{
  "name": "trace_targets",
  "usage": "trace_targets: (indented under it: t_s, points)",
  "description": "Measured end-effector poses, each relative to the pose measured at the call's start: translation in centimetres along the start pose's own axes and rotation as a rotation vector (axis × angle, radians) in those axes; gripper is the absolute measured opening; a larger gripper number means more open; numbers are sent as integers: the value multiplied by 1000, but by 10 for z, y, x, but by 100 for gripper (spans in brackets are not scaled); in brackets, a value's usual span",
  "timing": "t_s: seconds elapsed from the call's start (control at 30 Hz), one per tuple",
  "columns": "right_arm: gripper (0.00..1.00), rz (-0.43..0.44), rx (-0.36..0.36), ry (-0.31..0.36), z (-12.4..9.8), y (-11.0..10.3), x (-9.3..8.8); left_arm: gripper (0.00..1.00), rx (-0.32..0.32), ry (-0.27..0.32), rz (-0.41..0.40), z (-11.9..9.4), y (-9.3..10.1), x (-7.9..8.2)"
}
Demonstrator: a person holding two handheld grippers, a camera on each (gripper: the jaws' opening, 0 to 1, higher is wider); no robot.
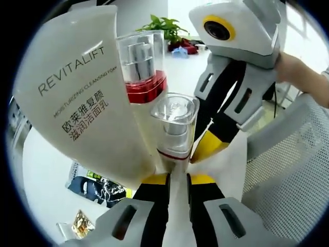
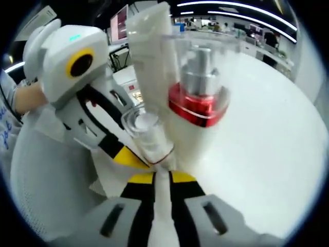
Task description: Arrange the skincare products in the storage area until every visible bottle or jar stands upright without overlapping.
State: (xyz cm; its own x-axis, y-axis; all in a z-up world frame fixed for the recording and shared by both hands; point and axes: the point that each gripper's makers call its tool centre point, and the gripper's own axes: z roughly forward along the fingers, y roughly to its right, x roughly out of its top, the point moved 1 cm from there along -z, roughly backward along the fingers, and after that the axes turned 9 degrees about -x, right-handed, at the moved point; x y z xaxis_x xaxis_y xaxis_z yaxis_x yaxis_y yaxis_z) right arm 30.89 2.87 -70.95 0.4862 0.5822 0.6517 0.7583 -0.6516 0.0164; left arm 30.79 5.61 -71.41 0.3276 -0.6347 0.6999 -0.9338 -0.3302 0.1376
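Risk: your left hand-held gripper [image 1: 177, 177] and right hand-held gripper [image 2: 162, 177] both seem clenched on white packaging [image 1: 177, 206]. Opposed pulling could topple the tube [image 1: 77, 92] and pump bottles [image 1: 172, 128].

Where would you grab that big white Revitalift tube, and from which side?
Grip the Revitalift tube across its broad flat body near the lower end, coming from the open side away from the pump bottles. It leans tilted against the red-collared bottle, so that side is crowded; its flat faces should suit a claw.
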Motion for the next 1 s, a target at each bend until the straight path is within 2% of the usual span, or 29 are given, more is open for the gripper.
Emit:
trace_targets:
  t_s: [1.0]
  points:
    - [9, 14, 1, -1, -1, 5, -3, 9, -7, -2, -23, 6, 0, 0]
